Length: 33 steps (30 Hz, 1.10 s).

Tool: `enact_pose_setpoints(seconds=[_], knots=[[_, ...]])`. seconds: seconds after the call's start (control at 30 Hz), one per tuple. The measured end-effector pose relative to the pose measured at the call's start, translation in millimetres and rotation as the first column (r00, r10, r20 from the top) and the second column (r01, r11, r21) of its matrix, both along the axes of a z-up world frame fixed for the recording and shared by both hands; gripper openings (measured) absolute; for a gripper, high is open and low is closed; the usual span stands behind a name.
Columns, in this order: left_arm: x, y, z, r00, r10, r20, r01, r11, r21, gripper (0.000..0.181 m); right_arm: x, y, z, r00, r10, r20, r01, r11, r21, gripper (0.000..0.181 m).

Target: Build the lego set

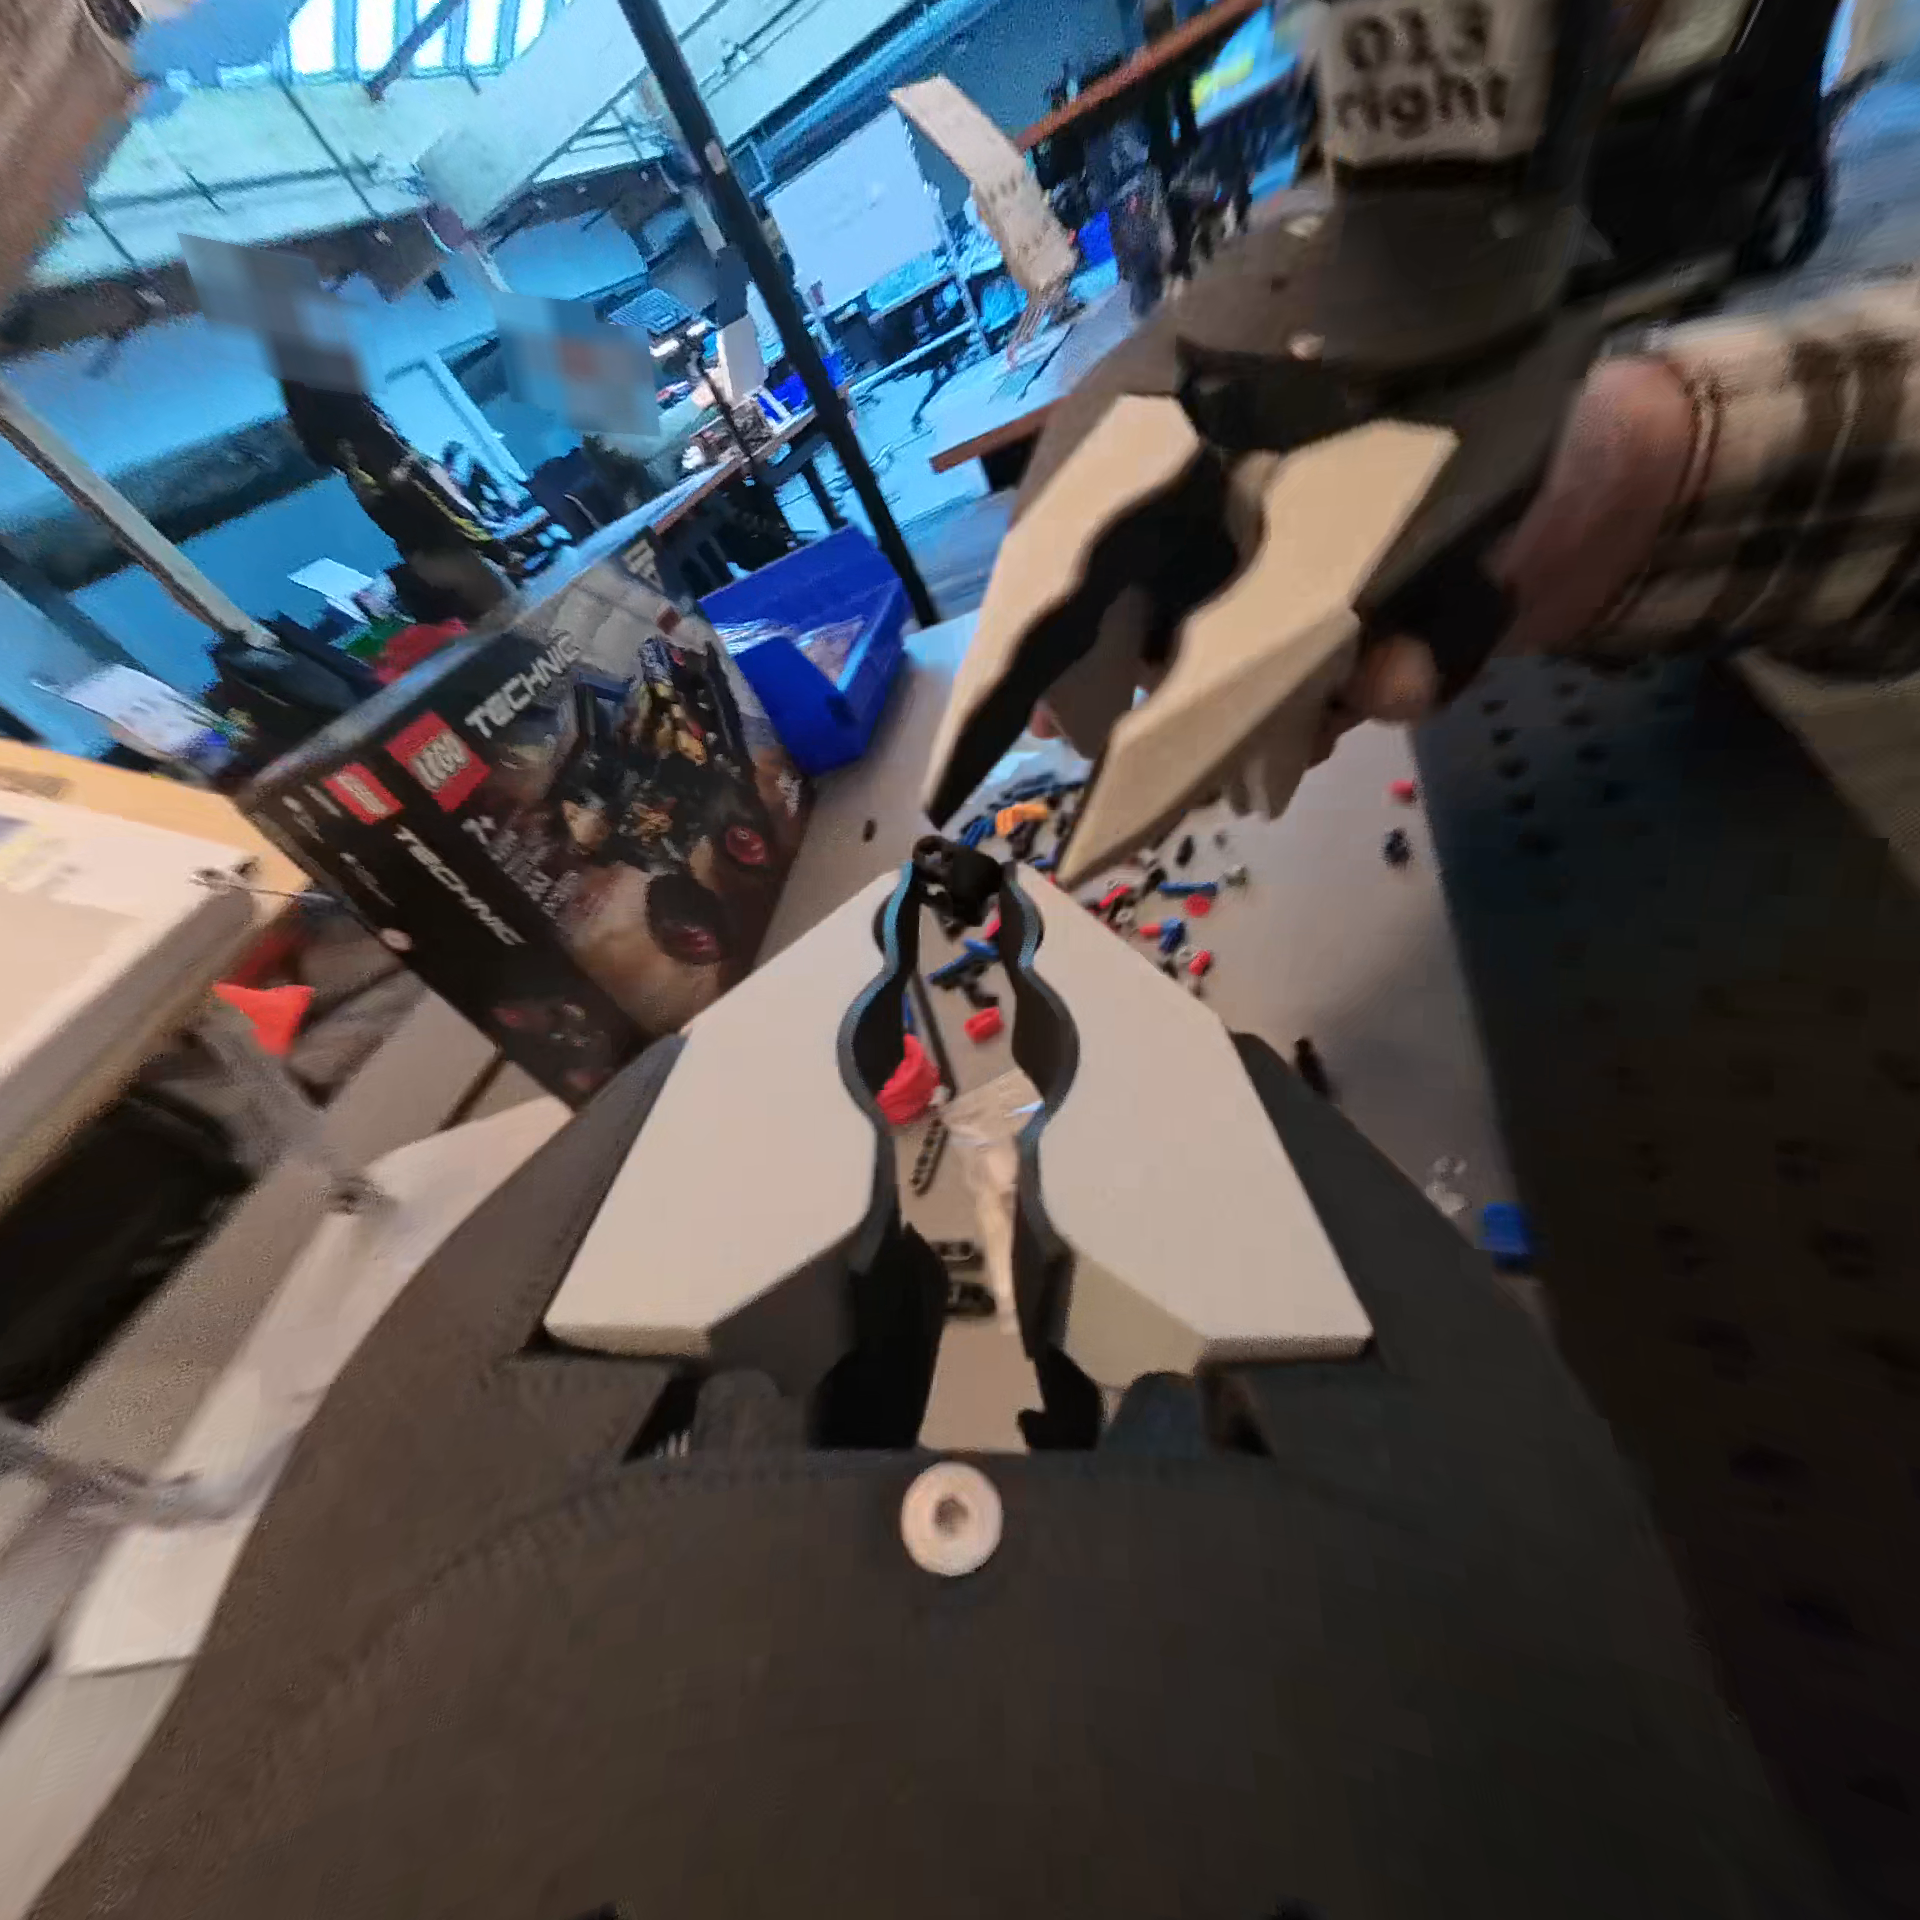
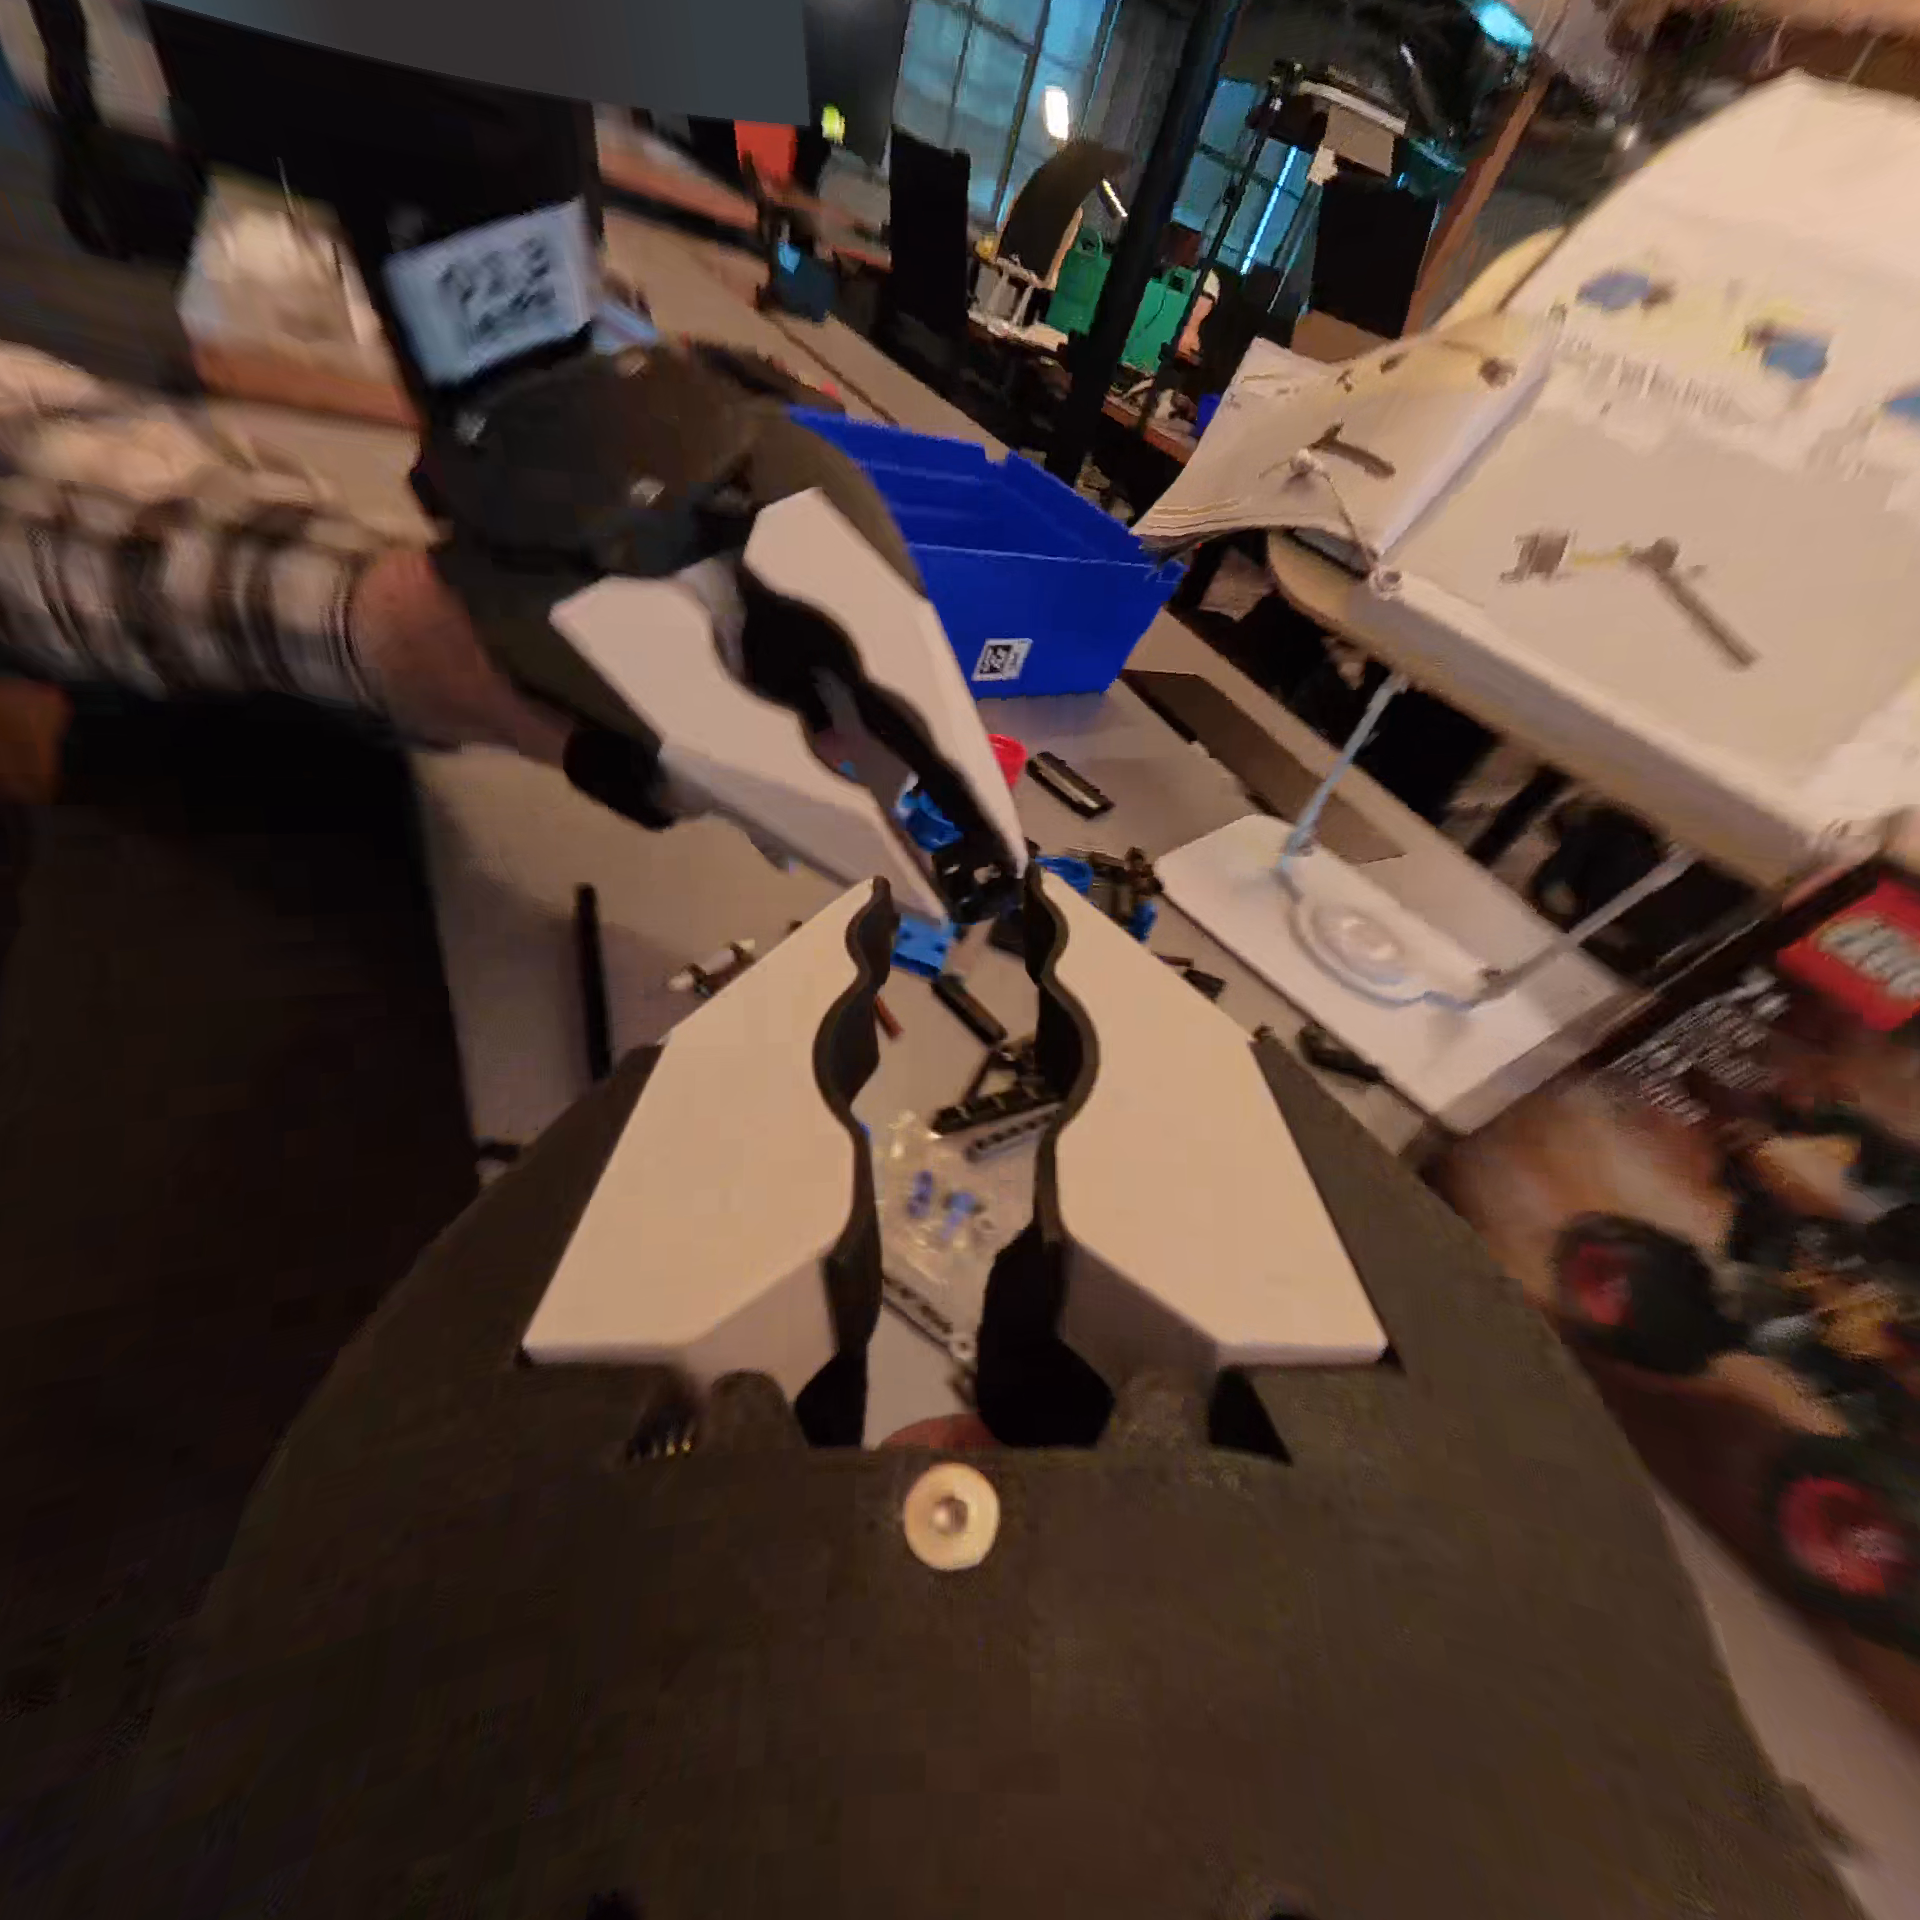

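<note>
My left gripper (image 1: 961, 881) is shut on a small black Lego piece (image 1: 956, 864) and holds it above the table. In the right wrist view the left gripper (image 2: 982, 889) comes in from the upper left with the black piece (image 2: 971, 875) at its tips. My right gripper (image 2: 958, 889) is open, its tips on either side of that piece, and its right fingertip (image 2: 1039, 904) is close against it. In the left wrist view the right gripper (image 1: 1008, 844) reaches down from the upper right, jaws apart, just beyond the piece. A hand in a plaid sleeve holds each gripper.
Loose red, blue and black Lego pieces (image 1: 1164, 914) lie scattered on the pale table (image 1: 1340, 821). The Lego box (image 1: 540, 831) stands to the left, with a blue bin (image 2: 1018, 582) behind. An open instruction booklet (image 2: 1558, 499) rests on a stand (image 2: 1351, 935) to the right. A clear bag of blue pins (image 2: 935, 1205) lies below.
</note>
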<state>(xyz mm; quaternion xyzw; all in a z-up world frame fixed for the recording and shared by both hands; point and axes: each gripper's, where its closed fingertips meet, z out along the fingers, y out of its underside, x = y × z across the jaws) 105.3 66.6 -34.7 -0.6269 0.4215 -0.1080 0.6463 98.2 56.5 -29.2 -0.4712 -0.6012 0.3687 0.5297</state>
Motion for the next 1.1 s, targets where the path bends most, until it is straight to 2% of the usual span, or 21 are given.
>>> enact_pose_setpoints(seconds=[0.13,0.23,0.3,0.43,0.6,0.9,1.0,1.1], knots=[[3,-6,2,0.978,-0.107,0.18,0.137,0.978,-0.159,0.013,-4,-4,-6,0.996,-0.048,0.075,0.025,0.96,0.278,0.025],[6,-12,1,0.948,-0.161,0.276,0.233,0.94,-0.251,0.013,-8,-5,-9,0.991,-0.089,0.099,0.032,0.88,0.474,0.028],[8,-16,-1,0.927,-0.195,0.321,0.296,0.905,-0.304,0.013,-9,-4,-12,0.988,-0.101,0.114,0.022,0.836,0.548,0.028],[10,-23,-5,0.885,-0.233,0.404,0.395,0.834,-0.386,0.014,-9,-7,-9,0.992,-0.075,0.097,0.005,0.813,0.583,0.03],[11,-29,-7,0.833,-0.265,0.485,0.494,0.75,-0.439,0.013,-9,-14,-16,0.988,-0.042,0.152,-0.067,0.758,0.649,0.026],[14,-37,-15,0.78,-0.291,0.554,0.594,0.623,-0.509,0.013,-3,-29,-22,0.973,0.03,0.228,-0.188,0.671,0.718,0.017],[21,-40,-22,0.777,-0.308,0.55,0.61,0.586,-0.534,0.013,4,-32,-29,0.959,0.059,0.278,-0.242,0.68,0.692,0.016],[30,-37,-24,0.773,-0.294,0.561,0.613,0.573,-0.544,0.016,13,-31,-32,0.948,0.076,0.31,-0.264,0.73,0.63,0.016]])
